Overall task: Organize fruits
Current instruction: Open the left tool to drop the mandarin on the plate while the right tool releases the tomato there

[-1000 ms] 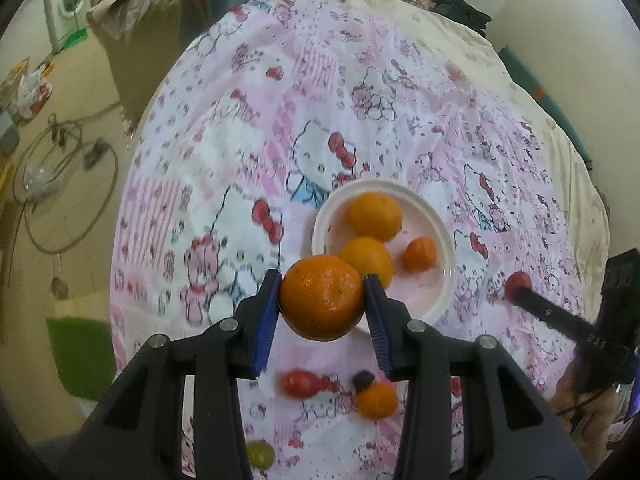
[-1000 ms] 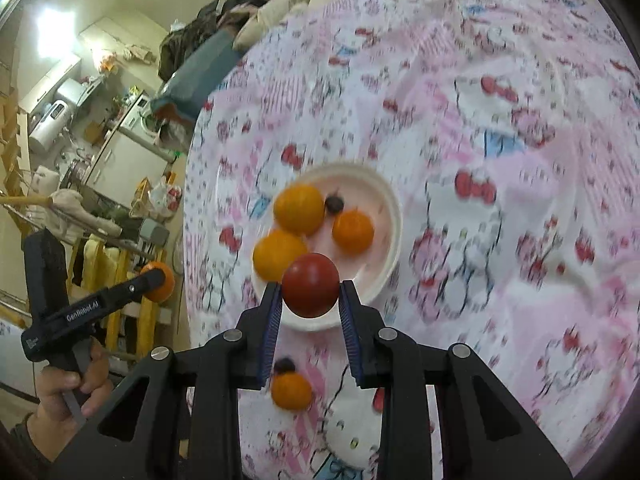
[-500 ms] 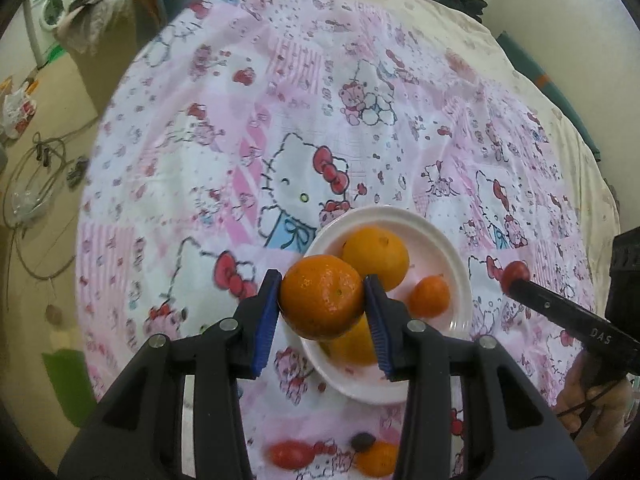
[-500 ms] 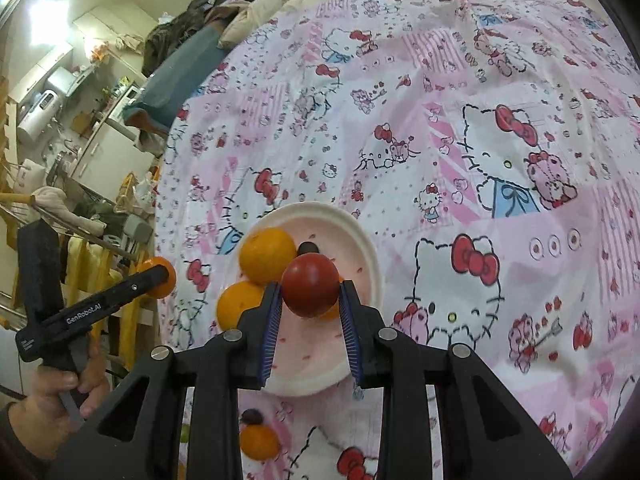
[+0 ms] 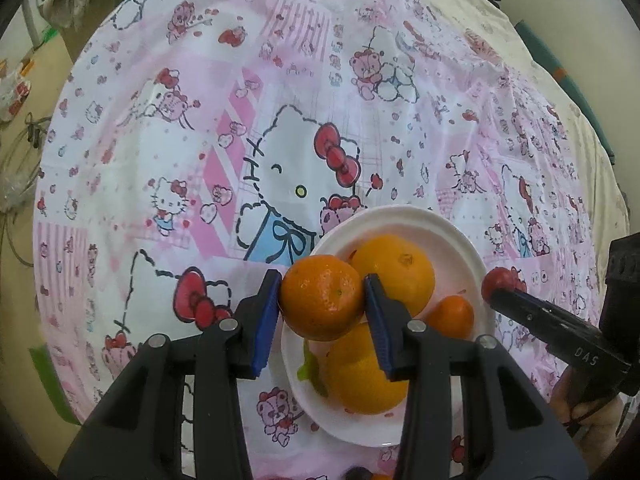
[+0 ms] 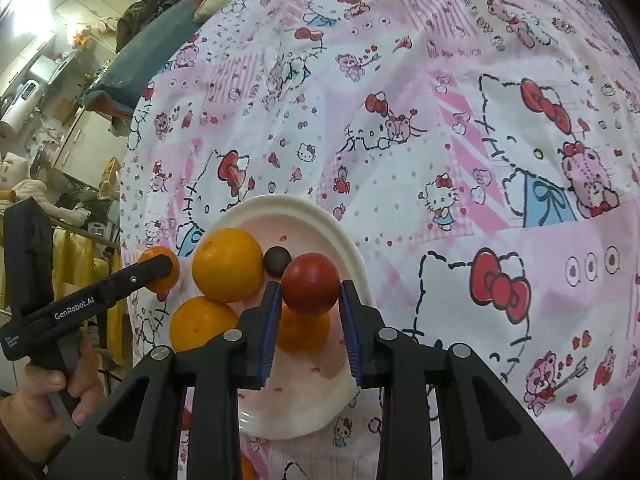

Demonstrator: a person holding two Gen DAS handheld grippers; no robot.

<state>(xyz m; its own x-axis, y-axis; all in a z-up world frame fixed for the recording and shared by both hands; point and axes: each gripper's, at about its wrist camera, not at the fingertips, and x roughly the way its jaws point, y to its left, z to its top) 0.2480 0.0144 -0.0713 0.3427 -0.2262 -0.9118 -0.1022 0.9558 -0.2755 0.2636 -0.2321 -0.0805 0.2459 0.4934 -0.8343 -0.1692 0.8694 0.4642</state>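
My left gripper [image 5: 322, 304] is shut on an orange mandarin [image 5: 322, 296], held above the near left rim of a white plate [image 5: 460, 240]. The plate holds two large oranges [image 5: 394, 272], a small mandarin [image 5: 452, 316] and a dark grape [image 6: 277, 261]. My right gripper [image 6: 310, 296] is shut on a red tomato [image 6: 311, 283], held over the same plate [image 6: 320, 216]. The right gripper also shows in the left wrist view [image 5: 496, 286], and the left gripper with its mandarin in the right wrist view [image 6: 160, 270].
The plate sits on a bed with a pink Hello Kitty sheet [image 5: 200, 120]. A few small fruits lie on the sheet by the near edge [image 5: 360, 474]. Room clutter and floor lie beyond the bed's left side [image 6: 60, 120].
Both grippers have moved forward and down toward the plate, still holding their fruit. The plate now looks larger and sits right under the fingertips.
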